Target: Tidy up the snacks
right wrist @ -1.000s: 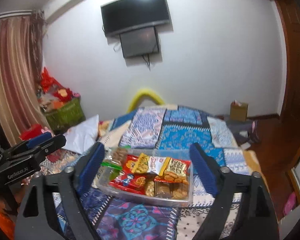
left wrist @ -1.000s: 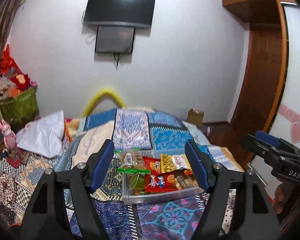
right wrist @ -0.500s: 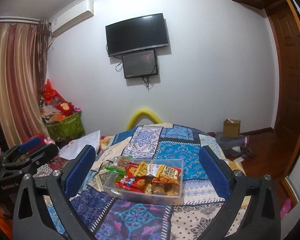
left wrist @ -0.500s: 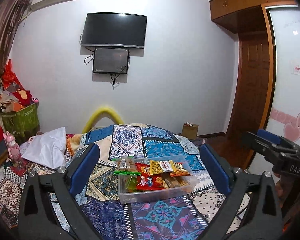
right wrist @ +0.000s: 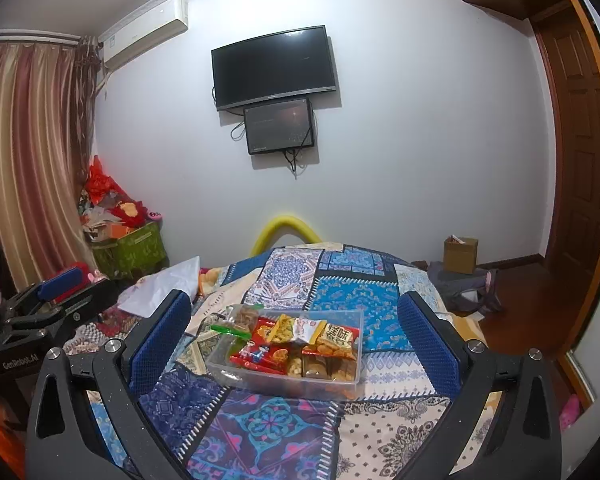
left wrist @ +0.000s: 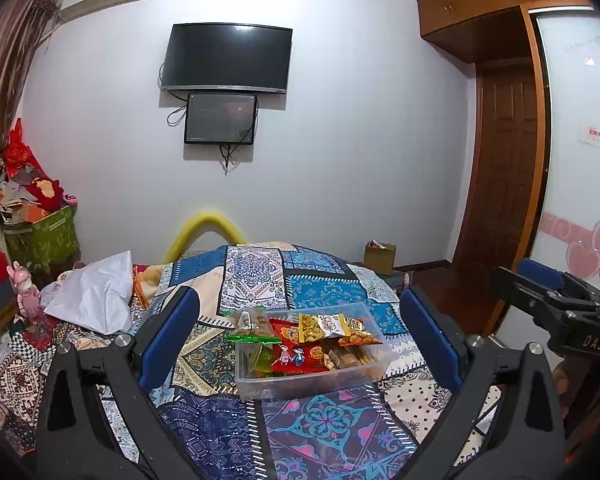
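A clear plastic box [left wrist: 284, 386] [right wrist: 260, 380] filled with several snack packets sits on a patterned quilt-covered bed. A green-edged packet of brown snacks [left wrist: 252, 326] [right wrist: 240, 320] rests on its left rim. Red packets [left wrist: 300, 354] [right wrist: 260, 354] and yellow packets [left wrist: 312, 328] [right wrist: 282, 330] lie inside. My left gripper [left wrist: 300, 336] is open and empty, held back from the box. My right gripper [right wrist: 296, 332] is open and empty, also held back. Each gripper shows at the edge of the other's view.
The patchwork quilt [left wrist: 256, 276] [right wrist: 352, 300] covers the bed. A white bag [left wrist: 96, 296] lies at the left. A green basket of clutter [right wrist: 132, 248] stands by the curtain. A cardboard box [right wrist: 460, 254] sits on the floor near the wooden door.
Both grippers have pulled back and risen away from the box, and their jaws have opened wider. The box and snacks have not moved.
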`<state>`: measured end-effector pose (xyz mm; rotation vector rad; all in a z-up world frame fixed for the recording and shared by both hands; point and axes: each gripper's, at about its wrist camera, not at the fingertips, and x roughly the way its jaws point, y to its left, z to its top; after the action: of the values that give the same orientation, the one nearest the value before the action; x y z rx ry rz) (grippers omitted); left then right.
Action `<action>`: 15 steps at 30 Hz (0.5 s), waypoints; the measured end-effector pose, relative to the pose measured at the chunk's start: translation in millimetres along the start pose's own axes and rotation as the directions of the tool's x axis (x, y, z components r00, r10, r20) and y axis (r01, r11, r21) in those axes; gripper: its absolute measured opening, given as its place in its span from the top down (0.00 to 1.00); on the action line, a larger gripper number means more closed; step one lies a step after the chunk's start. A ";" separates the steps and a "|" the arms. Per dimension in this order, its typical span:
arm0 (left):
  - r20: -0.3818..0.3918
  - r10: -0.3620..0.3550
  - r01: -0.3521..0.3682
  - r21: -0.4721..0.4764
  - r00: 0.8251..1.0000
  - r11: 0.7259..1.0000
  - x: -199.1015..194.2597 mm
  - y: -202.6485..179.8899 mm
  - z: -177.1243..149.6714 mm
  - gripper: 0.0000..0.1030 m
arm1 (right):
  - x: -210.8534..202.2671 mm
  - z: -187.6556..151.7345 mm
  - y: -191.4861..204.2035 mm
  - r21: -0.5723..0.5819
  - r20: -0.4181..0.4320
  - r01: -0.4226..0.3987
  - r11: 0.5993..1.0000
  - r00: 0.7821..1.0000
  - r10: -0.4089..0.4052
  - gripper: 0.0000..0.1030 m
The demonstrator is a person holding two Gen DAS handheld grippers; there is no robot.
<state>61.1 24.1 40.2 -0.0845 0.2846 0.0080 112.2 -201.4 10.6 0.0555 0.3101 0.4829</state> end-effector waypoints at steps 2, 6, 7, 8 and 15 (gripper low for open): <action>-0.001 -0.002 0.002 0.003 1.000 1.000 0.6 -0.7 -2.1 0.01 | 0.2 0.3 0.1 0.002 -0.001 -0.001 1.000 1.000 0.001 0.00; -0.012 -0.007 0.007 0.002 1.000 1.000 1.3 -2.6 -4.7 0.01 | -0.3 0.0 -0.4 0.001 -0.004 0.001 1.000 1.000 -0.001 0.00; -0.016 -0.009 0.009 0.003 1.000 1.000 1.8 -3.1 -4.7 0.01 | -0.4 0.0 -0.5 0.000 -0.005 0.001 1.000 1.000 -0.001 0.00; -0.017 -0.009 0.009 0.005 1.000 1.000 2.1 -3.8 -5.2 0.01 | -0.6 0.4 0.1 -0.001 -0.005 0.002 1.000 1.000 -0.002 0.00; -0.015 -0.015 0.015 0.010 1.000 1.000 -0.4 -5.9 -6.0 0.01 | -2.5 -0.9 -1.4 -0.003 -0.008 0.003 1.000 1.000 -0.003 0.00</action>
<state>59.1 17.7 35.1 -0.0770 0.2988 -0.0088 110.4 -203.8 10.3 0.0507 0.3171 0.4811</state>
